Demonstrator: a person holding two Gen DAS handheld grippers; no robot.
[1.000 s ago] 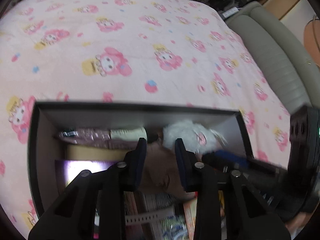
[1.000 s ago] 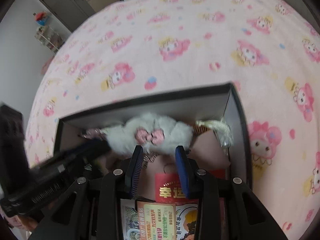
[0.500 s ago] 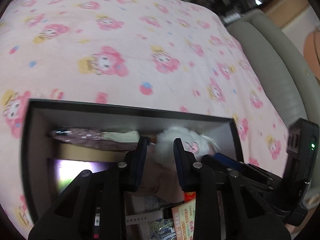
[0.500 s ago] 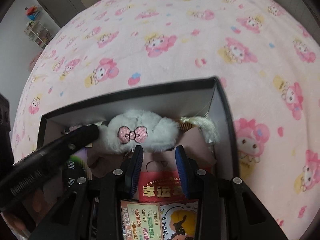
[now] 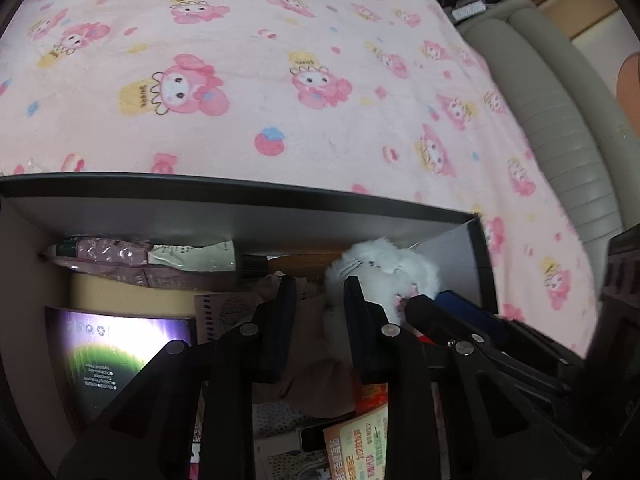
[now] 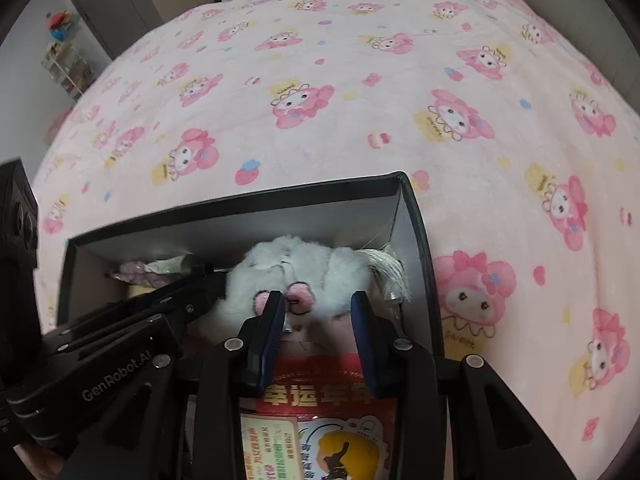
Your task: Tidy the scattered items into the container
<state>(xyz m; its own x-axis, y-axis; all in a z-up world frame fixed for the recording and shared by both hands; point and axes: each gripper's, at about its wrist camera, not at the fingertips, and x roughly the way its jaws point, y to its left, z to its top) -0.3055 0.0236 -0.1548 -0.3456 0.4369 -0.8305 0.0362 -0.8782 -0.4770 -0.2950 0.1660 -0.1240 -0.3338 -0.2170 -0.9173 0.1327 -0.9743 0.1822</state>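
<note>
A black box [image 5: 240, 190] [image 6: 240, 204] sits on a pink cartoon-print blanket and is full of items. A white fluffy plush [image 5: 384, 264] [image 6: 304, 268] with pink patches lies against its far wall. My left gripper [image 5: 320, 292] is inside the box with its jaws closing. Only brownish fabric lying lower in the box shows in the narrow gap, and its right finger brushes the plush's left side. My right gripper [image 6: 318, 304] stands open just in front of the plush, whose lower edge reaches between the fingertips without being pressed. Each gripper shows in the other's view [image 6: 208, 280] [image 5: 424, 308].
Also in the box are a purple booklet [image 5: 120, 352], a pink-and-white tube packet [image 5: 120, 258], a red packet [image 6: 320, 392] and printed leaflets. The blanket [image 6: 360, 100] spreads beyond the box. A grey padded headboard [image 5: 560, 120] lies at the right, and grey cabinets [image 6: 112, 8] stand behind.
The left gripper has sunk into the box toward the plush, and its gap has narrowed slightly. The plush has turned, and now sits right at the right gripper's fingertips.
</note>
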